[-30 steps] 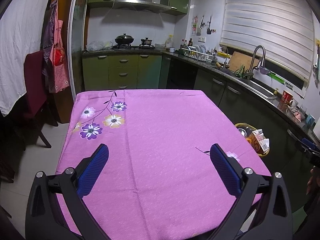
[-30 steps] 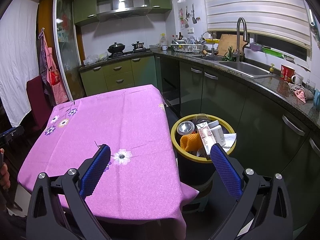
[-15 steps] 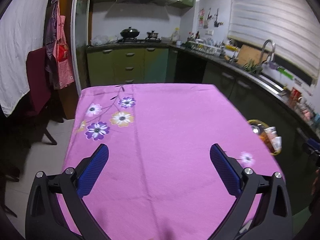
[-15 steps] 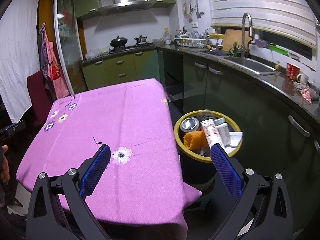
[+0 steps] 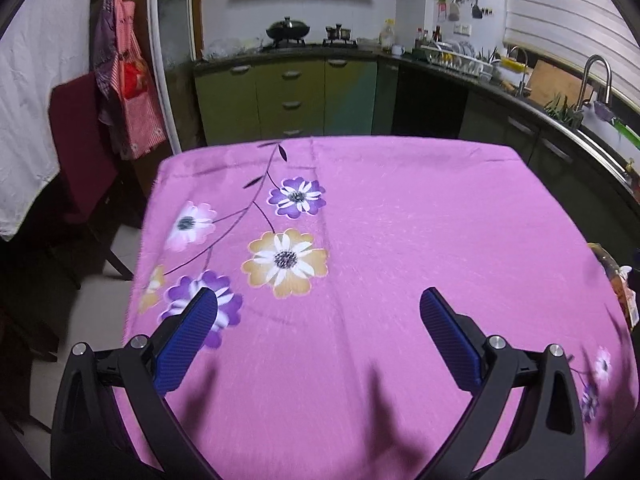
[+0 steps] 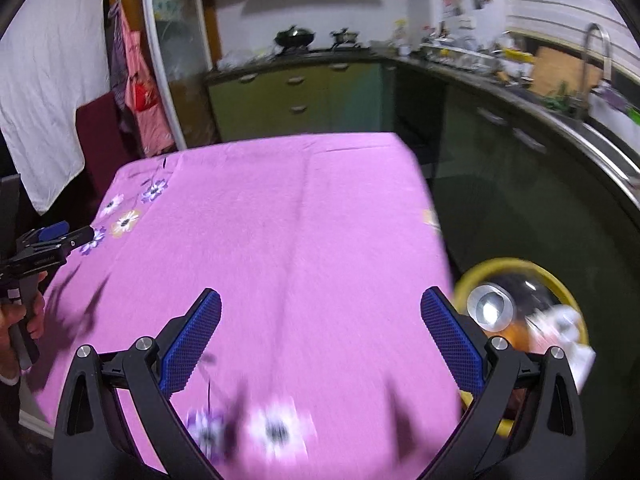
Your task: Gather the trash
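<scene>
A yellow-rimmed trash bin (image 6: 524, 266) stands on the floor right of the table, holding a metal can (image 6: 490, 310), white packaging and something orange; its edge shows at the far right of the left wrist view (image 5: 618, 280). My left gripper (image 5: 318, 332) is open and empty above the pink flowered tablecloth (image 5: 400, 220). My right gripper (image 6: 320, 332) is open and empty above the tablecloth's (image 6: 300, 220) near right part, beside the bin. The left gripper also shows at the left edge of the right wrist view (image 6: 60, 236). No loose trash shows on the cloth.
Green kitchen cabinets (image 5: 292, 96) and a stove with a wok (image 5: 288, 32) stand behind the table. A counter with a sink and tap (image 5: 596, 80) runs along the right. A dark red chair (image 5: 76, 140) stands left of the table.
Both grippers have moved forward and lower over the table. The right one swung left, so the bin slid to the right edge of its view. Both stayed open.
</scene>
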### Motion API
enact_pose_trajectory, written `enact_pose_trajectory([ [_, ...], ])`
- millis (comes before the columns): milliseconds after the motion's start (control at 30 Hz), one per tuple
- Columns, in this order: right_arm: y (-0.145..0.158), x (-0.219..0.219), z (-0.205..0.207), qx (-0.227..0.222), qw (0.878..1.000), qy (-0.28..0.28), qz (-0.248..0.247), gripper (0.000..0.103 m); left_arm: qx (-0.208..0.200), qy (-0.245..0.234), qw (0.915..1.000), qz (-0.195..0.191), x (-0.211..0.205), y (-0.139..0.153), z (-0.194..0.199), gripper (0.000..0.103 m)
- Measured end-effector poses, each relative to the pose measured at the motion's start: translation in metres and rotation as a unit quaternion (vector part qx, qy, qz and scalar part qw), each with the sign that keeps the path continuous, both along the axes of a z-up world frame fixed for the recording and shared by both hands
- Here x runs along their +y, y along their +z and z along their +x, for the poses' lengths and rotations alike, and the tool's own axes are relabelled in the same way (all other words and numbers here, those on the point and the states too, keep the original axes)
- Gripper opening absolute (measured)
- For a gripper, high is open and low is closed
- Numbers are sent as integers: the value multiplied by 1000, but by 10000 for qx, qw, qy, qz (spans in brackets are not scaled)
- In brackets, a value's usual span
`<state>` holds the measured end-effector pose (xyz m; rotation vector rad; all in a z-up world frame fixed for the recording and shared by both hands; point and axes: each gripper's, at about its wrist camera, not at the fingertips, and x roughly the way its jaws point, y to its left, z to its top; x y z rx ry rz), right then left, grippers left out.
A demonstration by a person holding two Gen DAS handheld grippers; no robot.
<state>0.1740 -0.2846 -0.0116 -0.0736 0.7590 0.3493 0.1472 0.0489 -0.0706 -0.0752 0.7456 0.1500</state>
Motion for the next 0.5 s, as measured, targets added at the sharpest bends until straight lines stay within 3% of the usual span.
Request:
enact_pose_trajectory([
  [233,-51,50,90,564,9978,335,-136,98,472,81,9985,-255,15,-28,40,97],
  [500,-70,78,126,748,9960,279,-404,98,741,183,9962,-429,25,-41,47,97],
])
